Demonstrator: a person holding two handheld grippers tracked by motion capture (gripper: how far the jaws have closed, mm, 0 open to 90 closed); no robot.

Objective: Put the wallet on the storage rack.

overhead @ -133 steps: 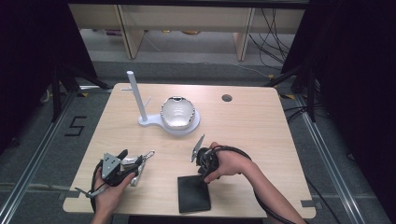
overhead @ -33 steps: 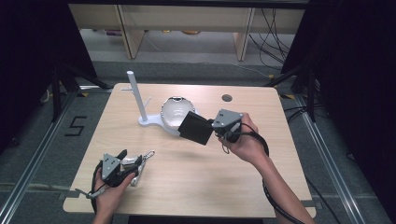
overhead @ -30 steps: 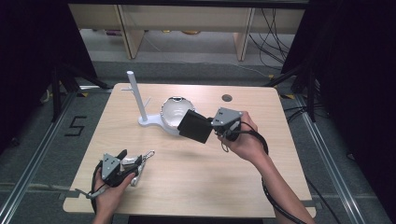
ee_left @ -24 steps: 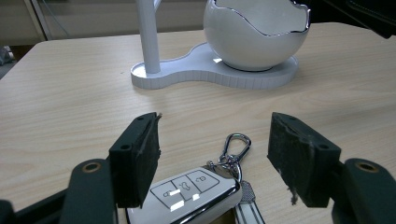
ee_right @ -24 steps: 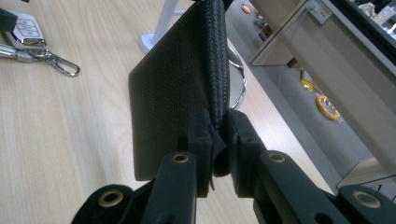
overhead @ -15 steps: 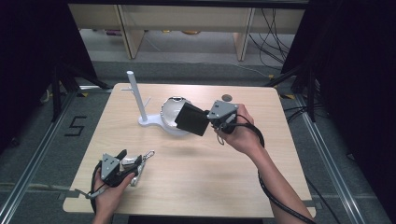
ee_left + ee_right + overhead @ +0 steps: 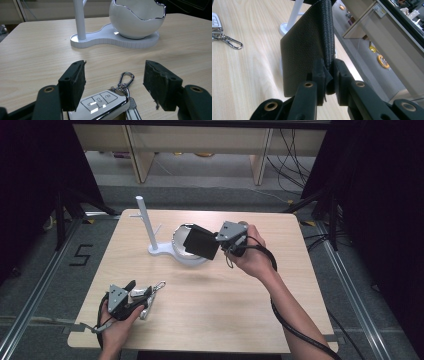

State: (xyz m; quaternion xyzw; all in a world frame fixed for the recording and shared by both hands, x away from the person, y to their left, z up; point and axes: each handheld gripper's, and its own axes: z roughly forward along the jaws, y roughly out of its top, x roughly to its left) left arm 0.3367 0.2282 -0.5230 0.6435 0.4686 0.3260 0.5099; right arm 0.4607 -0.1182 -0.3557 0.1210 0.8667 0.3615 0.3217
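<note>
The right gripper (image 7: 218,240) pinches a black wallet (image 7: 201,243) by its woven edge, holding it in the air over the white bowl stand (image 7: 180,251) at the table's far middle. It looks light, soft and flexible, so gripping near the stiffer spine suits it. The left gripper (image 7: 113,85) rests open around a key fob (image 7: 100,103) at the near left. The wallet probably hides most of the bowl's mouth.

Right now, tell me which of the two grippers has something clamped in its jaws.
The right gripper: its jaws pinch the black leather wallet above the white bowl. The left gripper stands open, the car key fob lying untouched between its jaws.
</note>
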